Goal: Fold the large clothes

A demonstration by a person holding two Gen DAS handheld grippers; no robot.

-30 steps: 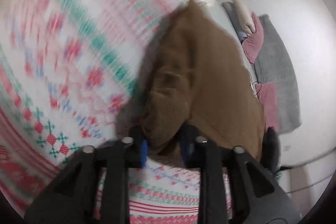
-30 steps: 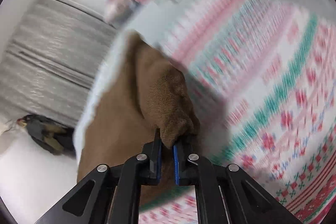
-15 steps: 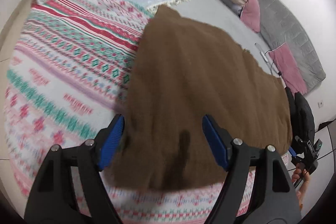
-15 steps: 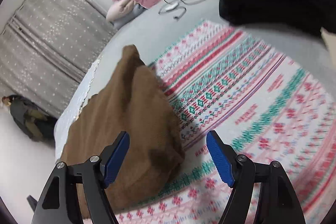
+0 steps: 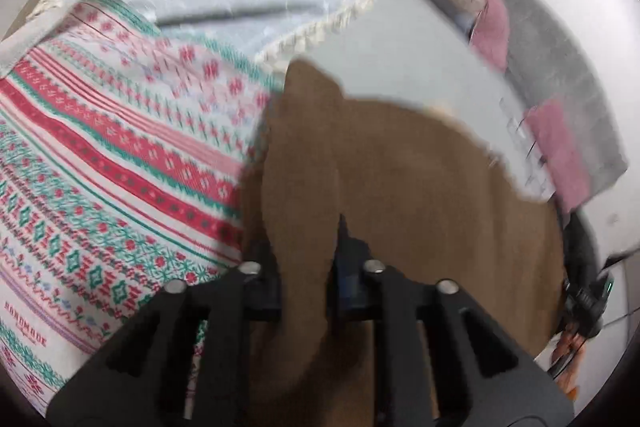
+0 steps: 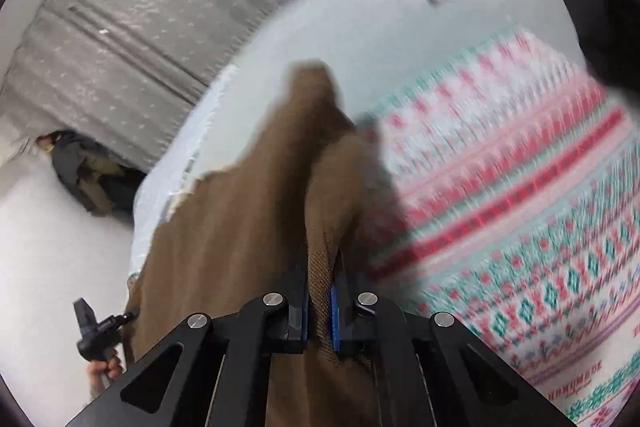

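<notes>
Your left gripper point(image 5: 306, 283) has its jaws pinching a fold of the brown garment point(image 5: 420, 195). Your right gripper point(image 6: 320, 303) pinches another fold; the garment lies beside the patterned blanket point(image 5: 104, 179) on the bed point(image 5: 416, 59).

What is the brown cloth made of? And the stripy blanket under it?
The brown cloth looks like a soft, matte knit or fleece: a fine woven grain shows where the right gripper pinches it, and it drapes in thick folds. The stripy blanket looks like thin printed cotton or flannel, flat and matte, though blur leaves that open.
</notes>
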